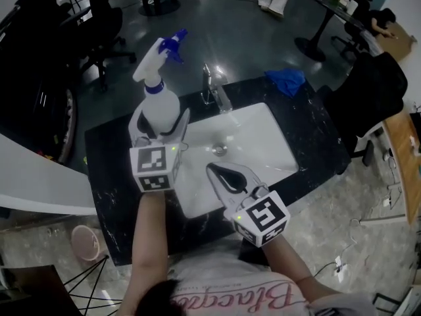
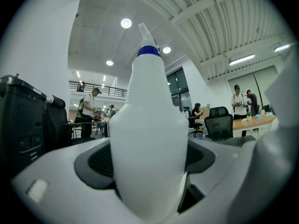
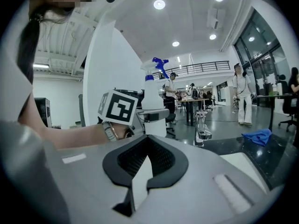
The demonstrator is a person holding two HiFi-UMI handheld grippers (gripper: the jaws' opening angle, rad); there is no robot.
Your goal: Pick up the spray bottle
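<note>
The spray bottle point(image 1: 161, 101) is white with a blue collar and blue trigger head, and it stands upright. My left gripper point(image 1: 160, 120) is shut on its body, one jaw on each side, over the left part of the black counter point(image 1: 108, 163). The left gripper view shows the bottle point(image 2: 147, 125) filling the gap between the jaws of the left gripper point(image 2: 148, 164); its base is hidden. My right gripper point(image 1: 214, 171) hangs shut and empty over the white sink point(image 1: 270, 137). In the right gripper view the right gripper point(image 3: 144, 157) holds nothing, and the bottle point(image 3: 153, 90) shows ahead to the left.
A chrome faucet point(image 1: 214, 87) stands behind the sink, and a blue cloth point(image 1: 286, 81) lies on the counter's back right. Office chairs point(image 1: 99, 25) and a round table base point(image 1: 309, 48) stand on the floor beyond. A pink bin point(image 1: 85, 241) sits below the counter's left end.
</note>
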